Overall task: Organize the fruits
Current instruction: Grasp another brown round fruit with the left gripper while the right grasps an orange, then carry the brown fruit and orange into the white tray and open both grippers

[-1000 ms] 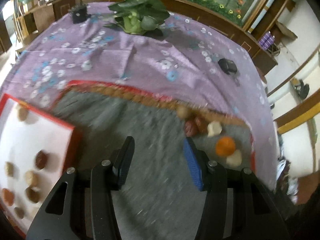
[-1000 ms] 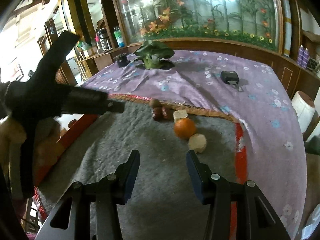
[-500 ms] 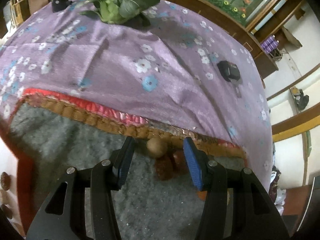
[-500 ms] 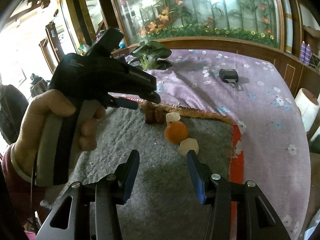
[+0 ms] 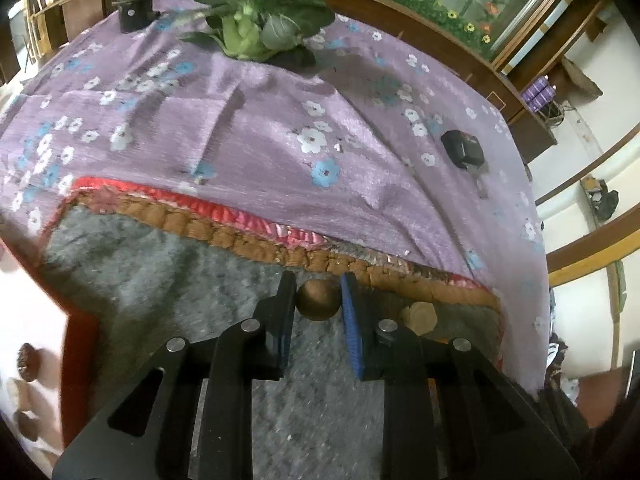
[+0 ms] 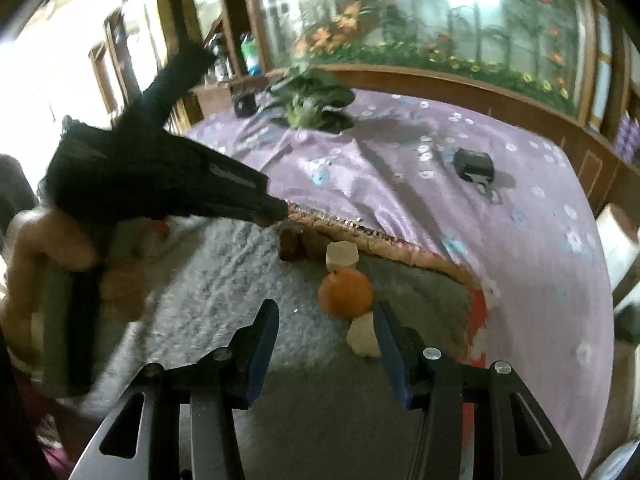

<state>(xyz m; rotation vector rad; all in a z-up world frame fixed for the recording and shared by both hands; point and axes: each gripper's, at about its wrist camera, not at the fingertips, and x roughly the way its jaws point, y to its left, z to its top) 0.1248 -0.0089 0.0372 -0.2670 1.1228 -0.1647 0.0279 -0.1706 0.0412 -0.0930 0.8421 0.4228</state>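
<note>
I had the purple flowered cloth (image 5: 280, 152) spread over the table, and the grey mat (image 5: 168, 264) lying on it with its braided edge toward the far side. At the left stood the white tray (image 5: 24, 280) with a few fruits already in it. My left gripper (image 5: 318, 300) was closing, its jaws pinching a small round brown fruit (image 5: 318, 301) near the mat's far edge. My right gripper (image 6: 326, 336) stood spread and empty, just short of the orange (image 6: 346, 292).
</note>
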